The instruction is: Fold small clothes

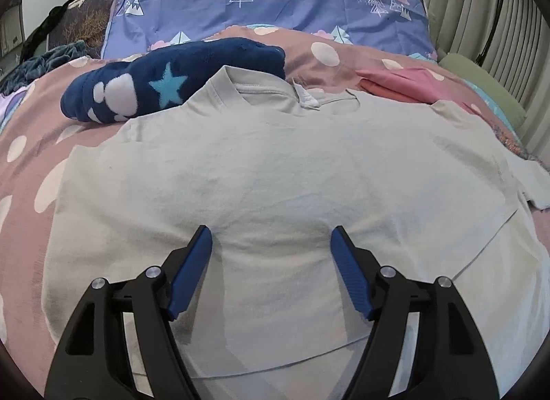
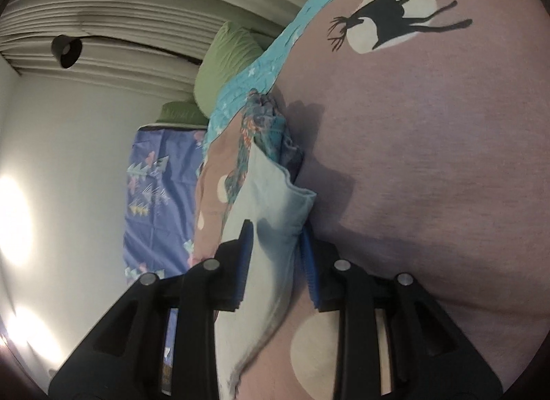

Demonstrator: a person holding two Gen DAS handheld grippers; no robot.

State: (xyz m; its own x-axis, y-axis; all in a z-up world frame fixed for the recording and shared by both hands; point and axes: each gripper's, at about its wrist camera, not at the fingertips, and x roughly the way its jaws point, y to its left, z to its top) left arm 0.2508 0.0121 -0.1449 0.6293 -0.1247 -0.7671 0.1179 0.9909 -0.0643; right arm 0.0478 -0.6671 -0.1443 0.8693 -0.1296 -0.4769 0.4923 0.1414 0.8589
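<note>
Left wrist view shows a pale grey cotton T-shirt spread flat on the bed, its long axis running away from the camera, ribbed collar and white neck label at the far end, hem nearest. Its fabric is lightly creased. The left hand-held gripper stands with its blue-padded jaws wide apart, tips resting on the shirt's lower middle, gripping nothing. The bed wears a dusty-pink cover with white dots; a navy fleece item with a blue star and white paw print lies touching the collar's left side, and a pink folded cloth sits to the right. A purple pillow printed with trees leans behind, with pleated beige curtains at the right. In the right wrist view, the right hand-held gripper, rolled sideways, pinches a pale edge of the shirt, apparently a sleeve, beside a patterned teal garment.
</note>
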